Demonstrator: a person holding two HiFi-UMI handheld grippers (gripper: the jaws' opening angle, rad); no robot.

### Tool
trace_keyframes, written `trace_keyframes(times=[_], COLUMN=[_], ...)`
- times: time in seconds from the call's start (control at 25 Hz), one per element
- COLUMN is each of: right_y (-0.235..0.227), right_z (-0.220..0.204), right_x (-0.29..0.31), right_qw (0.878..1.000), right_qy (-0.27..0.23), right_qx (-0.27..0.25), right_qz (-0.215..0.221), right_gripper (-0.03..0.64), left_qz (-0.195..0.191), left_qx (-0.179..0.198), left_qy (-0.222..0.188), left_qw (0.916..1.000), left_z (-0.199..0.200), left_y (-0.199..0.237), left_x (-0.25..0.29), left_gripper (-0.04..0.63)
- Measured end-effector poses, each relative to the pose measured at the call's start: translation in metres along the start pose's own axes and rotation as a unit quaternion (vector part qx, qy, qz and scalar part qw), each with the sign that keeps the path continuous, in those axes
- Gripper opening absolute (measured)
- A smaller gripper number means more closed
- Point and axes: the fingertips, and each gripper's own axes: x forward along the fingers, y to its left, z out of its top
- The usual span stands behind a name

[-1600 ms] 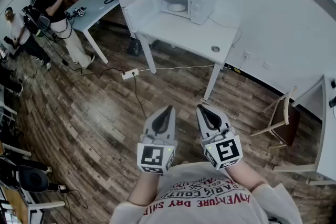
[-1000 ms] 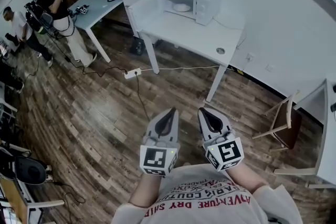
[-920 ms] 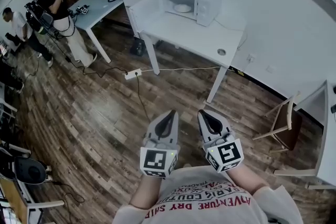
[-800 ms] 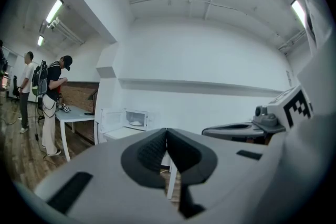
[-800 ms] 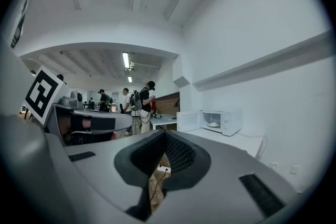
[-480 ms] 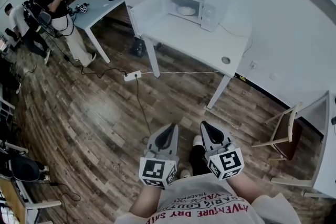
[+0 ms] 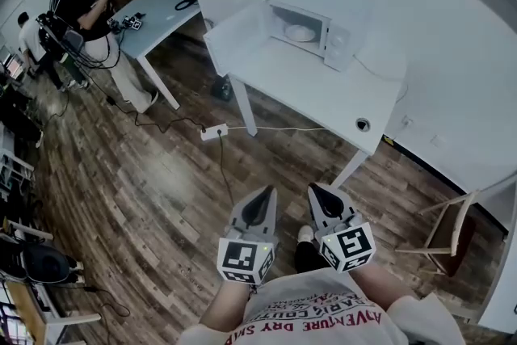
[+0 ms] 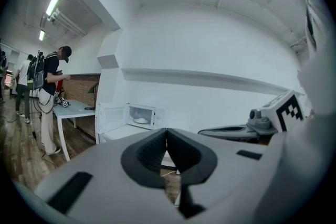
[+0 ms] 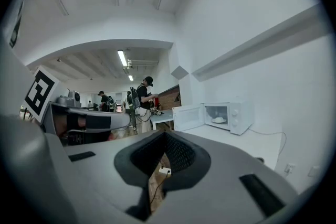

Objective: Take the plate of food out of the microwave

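Observation:
A white microwave [image 7: 317, 30] stands at the back of a white table [image 7: 323, 85], its door [image 7: 234, 35] swung open to the left. Inside it sits a white plate of food [image 7: 300, 32], also seen small in the left gripper view as the plate [image 8: 140, 120] and in the right gripper view as the plate [image 9: 218, 119]. My left gripper [image 7: 266, 191] and right gripper [image 7: 312, 187] are held side by side close to my chest, over the wooden floor and well short of the table. Both are shut with nothing between their jaws.
Two people stand at the far left by a grey-blue table [image 7: 157, 12]. A power strip [image 7: 215, 131] and its cables lie on the floor before the white table. A wooden chair [image 7: 452, 226] stands at the right, an office chair [image 7: 40, 262] at the lower left.
The table and microwave have come nearer and sit lower and larger in the head view. Both grippers stay shut and together before my chest.

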Motion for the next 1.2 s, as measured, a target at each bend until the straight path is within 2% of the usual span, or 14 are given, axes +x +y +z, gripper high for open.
trace_keyframes(times=[0.28, 0.72, 1.0, 1.2], right_y=[-0.080, -0.176, -0.232, -0.273], right_z=[0.036, 0.045, 0.054, 0.074], right_x=[0.073, 0.156, 0.238, 0.313], right_qw=[1.000, 1.000, 0.999, 0.996], right_qy=[-0.016, -0.002, -0.010, -0.012], right_qx=[-0.014, -0.022, -0.030, -0.017], right_qz=[0.016, -0.006, -0.042, -0.081], right_gripper=[0.011, 0.011, 0.011, 0.011], left_qz=[0.011, -0.005, -0.052, -0.096], left_qx=[-0.001, -0.001, 0.016, 0.043], left_qy=[-0.011, -0.006, -0.001, 0.003], left_qw=[0.9999, 1.0000, 0.9985, 0.9945], left_z=[0.032, 0.045, 0.051, 0.080], left_y=[0.033, 0.069, 0.113, 0.163], left_x=[0.110, 0.237, 0.338, 0.419], left_gripper=[0.006, 0.006, 0.006, 0.006])
